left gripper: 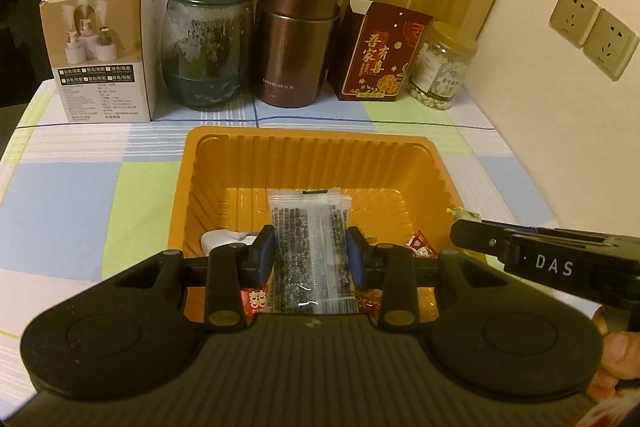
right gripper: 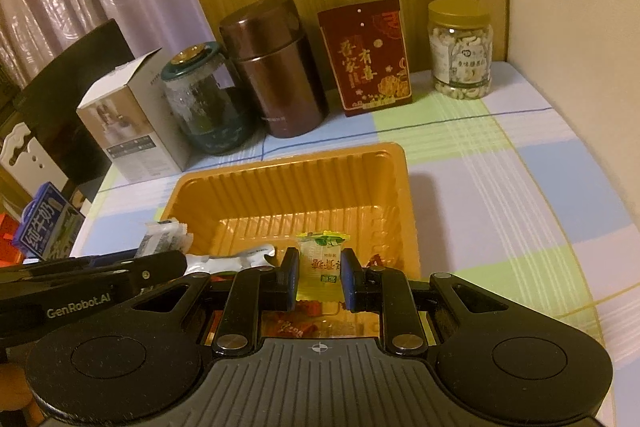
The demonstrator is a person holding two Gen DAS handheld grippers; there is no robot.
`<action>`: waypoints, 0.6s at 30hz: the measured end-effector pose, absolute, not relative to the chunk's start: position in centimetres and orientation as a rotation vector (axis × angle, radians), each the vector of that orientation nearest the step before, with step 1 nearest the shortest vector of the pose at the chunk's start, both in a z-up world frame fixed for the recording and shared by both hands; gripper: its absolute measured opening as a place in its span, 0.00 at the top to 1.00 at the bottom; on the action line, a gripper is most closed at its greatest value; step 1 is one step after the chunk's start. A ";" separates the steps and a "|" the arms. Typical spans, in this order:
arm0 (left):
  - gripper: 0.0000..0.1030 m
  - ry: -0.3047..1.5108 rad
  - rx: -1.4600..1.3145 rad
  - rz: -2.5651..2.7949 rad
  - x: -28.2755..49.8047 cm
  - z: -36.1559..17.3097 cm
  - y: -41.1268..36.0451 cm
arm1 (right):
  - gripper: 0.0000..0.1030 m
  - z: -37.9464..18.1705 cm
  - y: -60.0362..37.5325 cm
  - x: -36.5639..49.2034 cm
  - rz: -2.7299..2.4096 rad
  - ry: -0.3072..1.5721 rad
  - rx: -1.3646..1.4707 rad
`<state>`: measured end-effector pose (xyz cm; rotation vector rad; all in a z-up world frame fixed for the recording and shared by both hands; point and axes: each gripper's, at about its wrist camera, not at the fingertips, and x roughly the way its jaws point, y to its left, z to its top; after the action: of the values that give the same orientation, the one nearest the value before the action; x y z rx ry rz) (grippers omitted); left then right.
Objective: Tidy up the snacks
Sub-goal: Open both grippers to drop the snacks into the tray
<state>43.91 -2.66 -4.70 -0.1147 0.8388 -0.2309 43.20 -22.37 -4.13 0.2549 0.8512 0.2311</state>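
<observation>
**Both tools loaded, hanging over the orange tray**

Back row first, left to right along the worktop (left gripper: 80,195): white carton (left gripper: 106,47) with a product photo, then a greenish glass jar (left gripper: 208,47) with a gold knob on its lid, a tall brown metal canister (left gripper: 298,35), a dark red box (left gripper: 380,55) with gold lettering, and a clear jar of pale nuts (left gripper: 440,67) near the wall. All upright, lined up against the wood panel. Checked cloth underneath.

In front of that row: orange plastic tray (left gripper: 224,171) with ribbed walls. Already a few wrapped snacks in its near end, including a white wrapper (left gripper: 224,239) on the left and a red one (left gripper: 420,243) on the right.

Left tool (left gripper: 311,251): clamped on a long clear packet of dark seeds (left gripper: 308,227), blue pads pressing both long sides, packet pointing away over the tray floor.

Right tool (right gripper: 320,269): pinched tight on a small yellow-green candy (right gripper: 322,259), held above the tray's near end, right of centre. From this side, left tool's arm crossing at lower left with its packet sticking out.

Off the worktop's left edge, down low: blue milk carton (right gripper: 42,227).
</observation>
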 end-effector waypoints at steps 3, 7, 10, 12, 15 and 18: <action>0.67 0.844 -0.118 -0.233 44.3 -5.1 -2.8 | 0.79 -4.5 -22.3 43.4 0.232 0.854 0.257; 0.67 0.847 -0.116 -0.233 44.9 -5.5 -2.9 | 0.79 -4.8 -22.3 43.6 0.229 0.856 0.259; 0.67 0.847 -0.115 -0.230 45.3 -5.6 -2.9 | 0.79 -4.9 -22.3 43.8 0.229 0.857 0.262; 0.67 0.845 -0.116 -0.229 45.5 -5.7 -3.0 | 0.79 -5.0 -22.3 43.9 0.228 0.857 0.261; 0.64 0.834 -0.129 -0.225 45.7 -5.8 -2.8 | 0.79 -5.1 -22.3 43.9 0.228 0.858 0.262; 0.56 0.821 -0.137 -0.215 45.7 -5.6 -2.4 | 0.79 -5.3 -22.3 43.9 0.228 0.859 0.262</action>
<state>45.66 -2.42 -5.58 -0.1369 0.8211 -0.2152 43.91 -22.31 -5.26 0.2616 0.8590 0.2277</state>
